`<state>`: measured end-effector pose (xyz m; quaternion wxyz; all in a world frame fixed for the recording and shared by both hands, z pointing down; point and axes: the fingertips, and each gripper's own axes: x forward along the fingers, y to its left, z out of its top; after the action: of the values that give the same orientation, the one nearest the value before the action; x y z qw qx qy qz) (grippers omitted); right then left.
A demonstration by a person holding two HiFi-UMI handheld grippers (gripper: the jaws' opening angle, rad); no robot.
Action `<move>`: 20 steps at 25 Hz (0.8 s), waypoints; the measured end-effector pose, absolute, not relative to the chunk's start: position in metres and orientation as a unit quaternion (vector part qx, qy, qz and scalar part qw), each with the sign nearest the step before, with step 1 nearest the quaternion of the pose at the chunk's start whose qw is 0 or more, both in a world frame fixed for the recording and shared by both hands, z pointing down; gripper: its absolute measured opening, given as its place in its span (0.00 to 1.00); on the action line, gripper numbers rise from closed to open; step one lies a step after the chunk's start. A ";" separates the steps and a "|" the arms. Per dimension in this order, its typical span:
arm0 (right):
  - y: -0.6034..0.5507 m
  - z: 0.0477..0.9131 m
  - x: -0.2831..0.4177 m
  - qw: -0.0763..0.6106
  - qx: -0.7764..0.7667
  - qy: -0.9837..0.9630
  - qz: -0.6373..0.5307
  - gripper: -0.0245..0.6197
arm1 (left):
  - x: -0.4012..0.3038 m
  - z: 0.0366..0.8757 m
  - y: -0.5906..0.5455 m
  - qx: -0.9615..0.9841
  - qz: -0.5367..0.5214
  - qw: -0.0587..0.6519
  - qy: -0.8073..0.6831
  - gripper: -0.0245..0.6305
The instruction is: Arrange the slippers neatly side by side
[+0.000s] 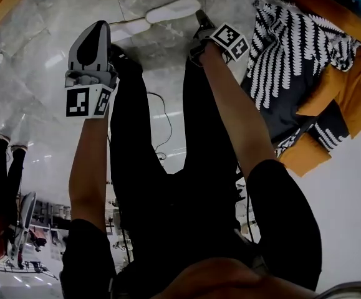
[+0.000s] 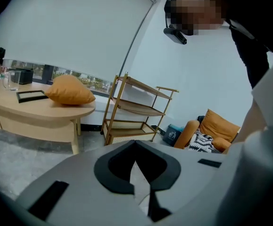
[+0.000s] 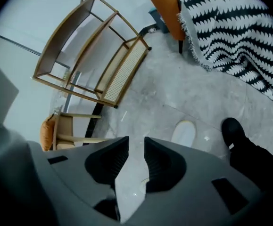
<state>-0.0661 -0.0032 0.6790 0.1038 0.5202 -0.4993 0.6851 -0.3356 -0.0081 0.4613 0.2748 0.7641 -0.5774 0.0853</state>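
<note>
Black-trousered legs (image 1: 136, 136) partly hide seemingly two pale slippers (image 1: 173, 9).

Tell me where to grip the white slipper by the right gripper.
Probably across the slipper at its narrow middle, coming down from above: it lies flat on the floor, long and slim, so the right gripper's parted jaws could straddle it.

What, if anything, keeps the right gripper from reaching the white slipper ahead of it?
Probably nothing, so yes: the right gripper points down over the floor, jaws apart and empty, and the white slipper lies just beyond them. The black shoe stands beside it, not between.
</note>
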 end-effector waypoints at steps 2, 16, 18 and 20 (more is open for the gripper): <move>0.002 0.704 -0.064 0.108 0.520 -0.484 0.696 0.22 | -0.332 0.472 -0.012 0.770 0.089 0.276 -0.568 0.06; 0.045 0.829 -0.053 0.124 0.533 -0.389 0.741 0.22 | -0.312 0.537 -0.037 0.804 0.111 0.261 -0.522 0.06; 0.051 0.845 -0.057 0.121 0.531 -0.378 0.748 0.22 | -0.313 0.549 -0.039 0.806 0.111 0.261 -0.519 0.06; 0.054 0.857 -0.059 0.113 0.532 -0.367 0.755 0.22 | -0.311 0.555 -0.041 0.809 0.111 0.258 -0.516 0.06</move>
<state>-0.0594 0.0541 0.8571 0.1134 0.5320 -0.3665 0.7548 -0.3112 -0.0414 0.5553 0.2581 0.8092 -0.5159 0.1114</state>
